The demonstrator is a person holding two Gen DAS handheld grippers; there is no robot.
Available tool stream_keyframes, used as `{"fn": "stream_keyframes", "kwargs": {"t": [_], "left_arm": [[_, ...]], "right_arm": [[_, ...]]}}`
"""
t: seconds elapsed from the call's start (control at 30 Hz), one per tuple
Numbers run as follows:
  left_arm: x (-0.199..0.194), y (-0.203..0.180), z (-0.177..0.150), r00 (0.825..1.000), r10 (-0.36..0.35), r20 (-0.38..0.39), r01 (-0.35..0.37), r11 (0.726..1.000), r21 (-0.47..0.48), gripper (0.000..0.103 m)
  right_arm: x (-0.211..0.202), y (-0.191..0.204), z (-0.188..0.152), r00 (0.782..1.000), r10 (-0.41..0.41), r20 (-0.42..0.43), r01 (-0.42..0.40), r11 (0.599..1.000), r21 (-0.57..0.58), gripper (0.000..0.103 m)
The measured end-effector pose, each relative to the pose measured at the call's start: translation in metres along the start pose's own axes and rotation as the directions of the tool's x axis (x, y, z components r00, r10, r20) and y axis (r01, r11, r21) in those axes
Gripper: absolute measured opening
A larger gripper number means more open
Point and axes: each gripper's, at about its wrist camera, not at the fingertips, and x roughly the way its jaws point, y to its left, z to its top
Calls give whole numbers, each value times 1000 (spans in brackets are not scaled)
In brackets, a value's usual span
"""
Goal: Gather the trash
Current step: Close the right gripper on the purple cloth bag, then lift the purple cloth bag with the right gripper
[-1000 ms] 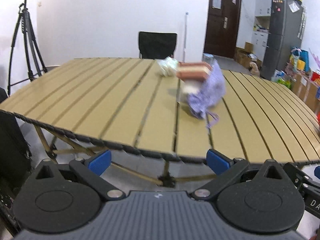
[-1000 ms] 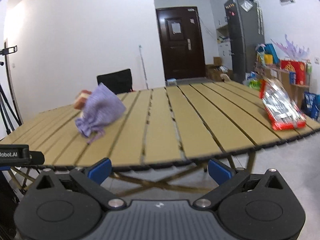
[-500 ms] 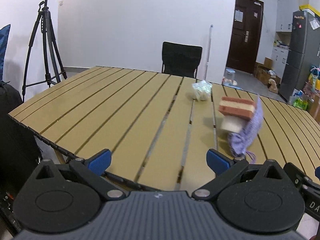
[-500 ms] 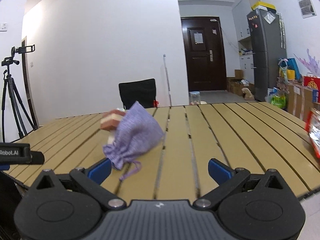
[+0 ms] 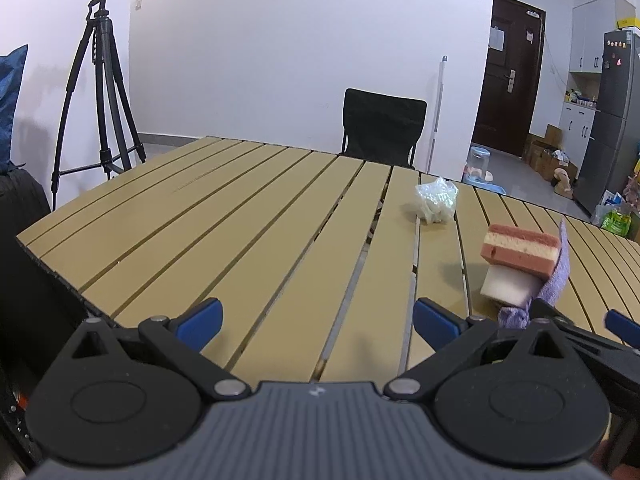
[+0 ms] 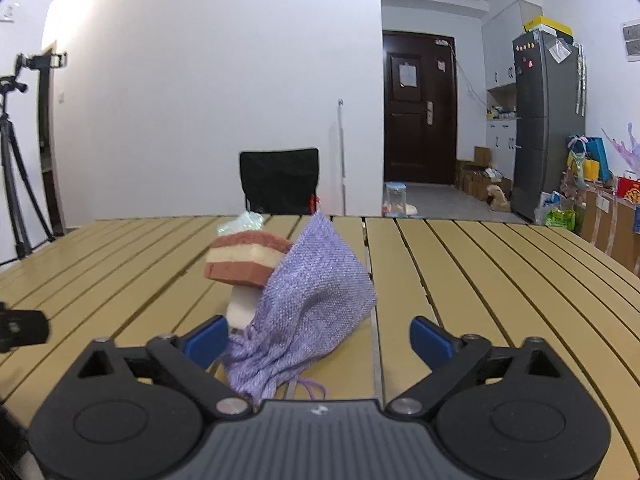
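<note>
A: Between the blue pads of the right tongs the gathered mouth of the purple drawstring pouch is framed. How are the jaws set?

B: They are spread wide and have just been narrowed a little, with the pouch between them; the left pad seems to be just at the fabric, but no squeeze can be seen. Nothing is gripped yet.

A: And the left tongs?

B: Wide apart as well, and nothing is held. Only bare slats of the surface lie between their pads.

A: Why is the pouch standing up like that?

B: It is judged to be propped: the pink-and-cream layered sponge is tucked against it at about ten o'clock, with a white block beneath, so the cloth is held tilted and its neck is offered toward the right tongs.

A: Where is the trash itself?

B: A crumpled clear wrapper is seen at about one o'clock from the left tongs, well beyond them, alone on the slats. From the right wrist only its top shows behind the sponge.

A: So the roles?

B: The pouch is probably meant as the collecting bag, taken on the right, while the wrapper is left for the other side.
</note>
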Motion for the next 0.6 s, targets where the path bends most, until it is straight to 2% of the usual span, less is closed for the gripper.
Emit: {"fn": "stream_keyframes", "kwargs": {"t": [0.1,0.2,0.27,0.3,0.37,0.43,0.53,0.6], "left_arm": [[4,-1,3,1000,0,7,0,1000,4,103],[10,0,2,1000,-3,1,3,1000,5,103],[12,1,1,1000,-5,-7,5,1000,4,103],[13,2,1,1000,-4,-11,4,1000,3,103],[13,3,0,1000,-4,-16,4,1000,1,103],[13,4,0,1000,-4,-18,4,1000,-3,103],[13,2,1,1000,-8,-20,8,1000,-5,103],[13,2,2,1000,-15,-21,14,1000,-5,103]], "right_arm": [[14,3,2,999,-26,-24,27,1000,13,87],[21,1,2,999,-27,-34,28,999,42,75],[23,1,1,999,-4,-44,6,999,51,54],[25,1,1,999,10,-53,-7,998,56,50],[24,-3,-1,996,59,-66,-54,995,79,32],[21,-6,-4,993,95,-70,-88,991,98,23],[12,-8,-6,993,105,-58,-99,990,99,15],[7,-10,-7,992,115,-51,-109,988,105,15]]}}
